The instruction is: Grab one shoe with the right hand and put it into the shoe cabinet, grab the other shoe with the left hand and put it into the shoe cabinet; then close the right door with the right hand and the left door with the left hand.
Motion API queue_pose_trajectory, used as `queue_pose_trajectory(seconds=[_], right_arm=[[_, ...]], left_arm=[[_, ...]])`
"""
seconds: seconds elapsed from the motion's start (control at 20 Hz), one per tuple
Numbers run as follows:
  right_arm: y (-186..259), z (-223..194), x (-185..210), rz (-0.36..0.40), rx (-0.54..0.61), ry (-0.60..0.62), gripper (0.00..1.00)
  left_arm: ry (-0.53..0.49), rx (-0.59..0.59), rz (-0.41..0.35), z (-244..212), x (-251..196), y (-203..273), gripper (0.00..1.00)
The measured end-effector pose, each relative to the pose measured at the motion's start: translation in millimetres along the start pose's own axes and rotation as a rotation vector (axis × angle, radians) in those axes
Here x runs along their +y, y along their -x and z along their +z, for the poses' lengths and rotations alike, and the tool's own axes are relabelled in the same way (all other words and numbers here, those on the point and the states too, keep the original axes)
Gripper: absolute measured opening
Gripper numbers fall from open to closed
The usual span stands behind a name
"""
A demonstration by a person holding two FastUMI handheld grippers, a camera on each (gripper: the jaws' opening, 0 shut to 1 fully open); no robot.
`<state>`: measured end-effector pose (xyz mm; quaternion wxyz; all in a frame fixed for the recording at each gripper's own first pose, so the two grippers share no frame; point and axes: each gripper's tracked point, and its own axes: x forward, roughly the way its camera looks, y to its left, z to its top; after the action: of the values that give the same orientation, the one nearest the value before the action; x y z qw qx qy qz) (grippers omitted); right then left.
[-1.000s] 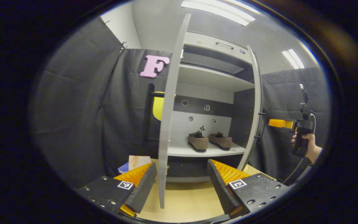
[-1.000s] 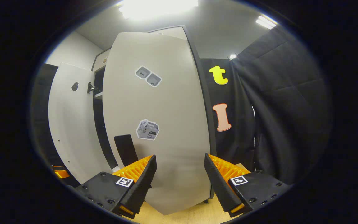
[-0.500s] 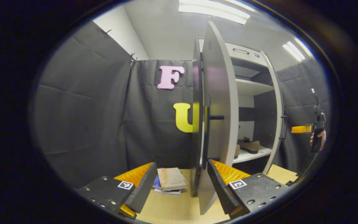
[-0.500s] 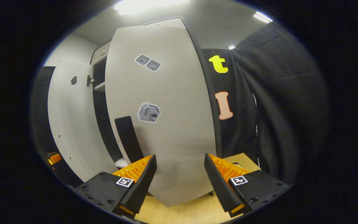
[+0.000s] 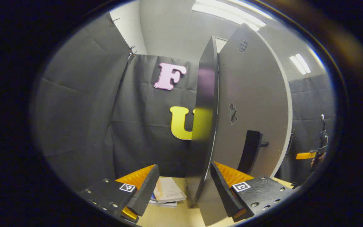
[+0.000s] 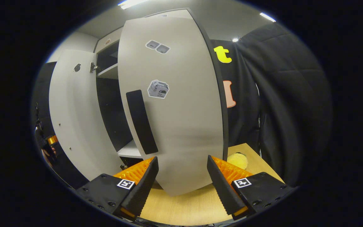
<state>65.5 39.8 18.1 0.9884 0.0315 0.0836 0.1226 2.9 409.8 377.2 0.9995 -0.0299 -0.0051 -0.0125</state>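
In the left gripper view the cabinet's left door (image 5: 254, 94) shows its pale outer face and black handle (image 5: 250, 153), standing partly shut. My left gripper (image 5: 183, 186) is open, with the door's bottom corner by its right finger (image 5: 224, 192); I cannot tell if they touch. In the right gripper view the right door (image 6: 181, 119), with stickers and a black handle (image 6: 142, 121), stands partly shut just ahead of my open right gripper (image 6: 183, 183). The left door (image 6: 74, 116) shows its inner face there. Between the doors a gap reveals a shelf (image 6: 131, 151). The doors hide the shoes.
A stack of books (image 5: 167, 194) lies on the wooden table beside the cabinet's dark side panel (image 5: 203, 126). A yellow soft toy (image 6: 238, 160) sits on the table (image 6: 184, 208) behind the right door. A hand holds the other gripper (image 5: 307, 155) far off.
The left door has swung further toward shut and now covers the shelf with the two shoes. The right door has moved inward, and its handle stands higher in the right gripper view.
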Motion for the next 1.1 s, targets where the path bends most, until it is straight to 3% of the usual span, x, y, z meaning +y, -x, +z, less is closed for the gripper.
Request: queue_pose_trajectory(seconds=[0.1, 0.2, 0.25, 0.35, 0.4, 0.45, 0.65, 0.75, 1.1], right_arm=[[1, -5, -7, -0.017, 0.007, -0.003, 0.98], [3, -8, -17, -0.037, 0.017, -0.011, 0.98], [3, -8, -22, -0.046, 0.021, -0.022, 0.98], [1, -3, -34, -0.069, 0.009, -0.047, 0.98], [-2, -2, -39, -0.075, 0.003, -0.058, 0.98], [-5, -1, -44, -0.077, 0.004, -0.064, 0.98], [-23, 5, -58, -0.050, -0.002, -0.071, 0.98], [-28, 8, -65, -0.032, -0.010, -0.065, 0.98], [-33, 2, -89, 0.031, 0.026, -0.045, 0.98]], left_arm=[[-0.023, 0.010, -0.030, 0, -13, -11, 0.95], [-0.030, 0.046, -0.010, -12, -17, -16, 0.99], [-0.029, 0.055, 0.008, -15, -15, -14, 0.93], [-0.035, 0.042, 0.027, -12, -20, -10, 0.93], [-0.039, 0.041, 0.030, -11, -25, -10, 0.98], [-0.043, 0.047, 0.023, -13, -33, -10, 0.93], [-0.071, 0.069, 0.006, -16, -77, -17, 0.93], [-0.090, 0.076, 0.016, -18, -101, -22, 0.98], [-0.014, 0.092, -0.012, -43, -209, -66, 0.99]])
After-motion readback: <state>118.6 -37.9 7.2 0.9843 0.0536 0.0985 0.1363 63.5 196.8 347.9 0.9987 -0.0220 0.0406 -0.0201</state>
